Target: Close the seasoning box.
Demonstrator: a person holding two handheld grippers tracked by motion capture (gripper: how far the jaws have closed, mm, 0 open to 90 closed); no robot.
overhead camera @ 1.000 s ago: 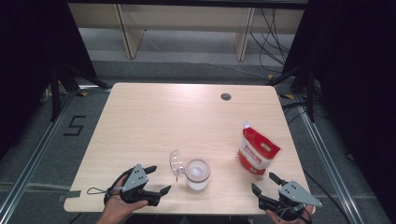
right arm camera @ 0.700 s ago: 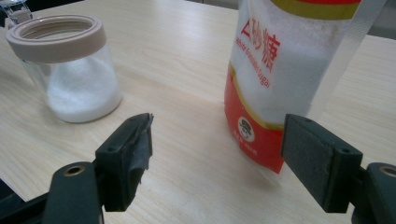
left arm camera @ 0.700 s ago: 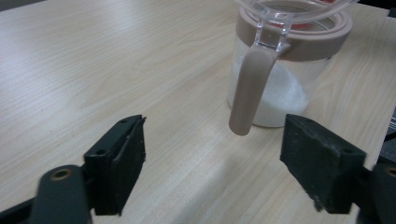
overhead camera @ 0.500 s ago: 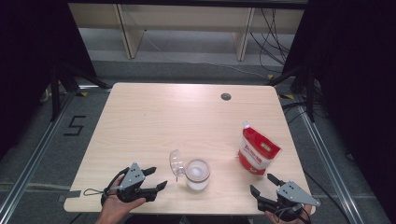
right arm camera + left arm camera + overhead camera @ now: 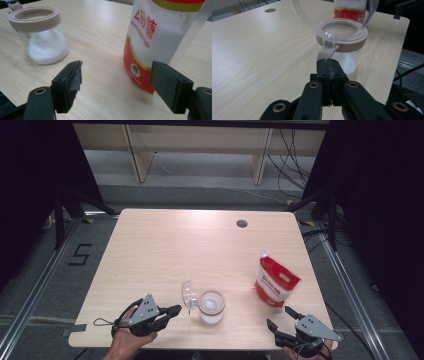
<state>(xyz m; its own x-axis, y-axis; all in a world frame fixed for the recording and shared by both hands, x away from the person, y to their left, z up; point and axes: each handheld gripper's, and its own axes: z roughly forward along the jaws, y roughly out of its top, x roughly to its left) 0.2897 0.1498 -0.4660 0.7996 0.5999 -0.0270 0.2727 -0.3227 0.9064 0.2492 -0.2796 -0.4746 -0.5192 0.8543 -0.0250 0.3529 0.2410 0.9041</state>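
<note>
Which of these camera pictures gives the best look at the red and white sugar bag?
The right gripper view: the sugar bag stands close and sharp, its print readable. The high view shows the whole bag upright on the table, but small. The left gripper view catches just a blurred strip of it through the jar's open clear lid.

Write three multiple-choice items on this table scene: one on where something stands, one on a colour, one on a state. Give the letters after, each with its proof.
1. Where does the sugar bag stand relative to the jar in the high view?
A. To its right
B. To its left
C. On top of it

2. What colour is the jar's collar?
A. Blue
B. Beige
C. Black

3. How is the jar's clear lid?
A. Shut flat
C. Lying apart on the table
B. Flipped open on its hinge

Key: 1 A, the bag stands nearer the table's right edge; 2 B, the ring around the mouth is beige; 3 B, the lid stands up and the mouth is bare.
</note>
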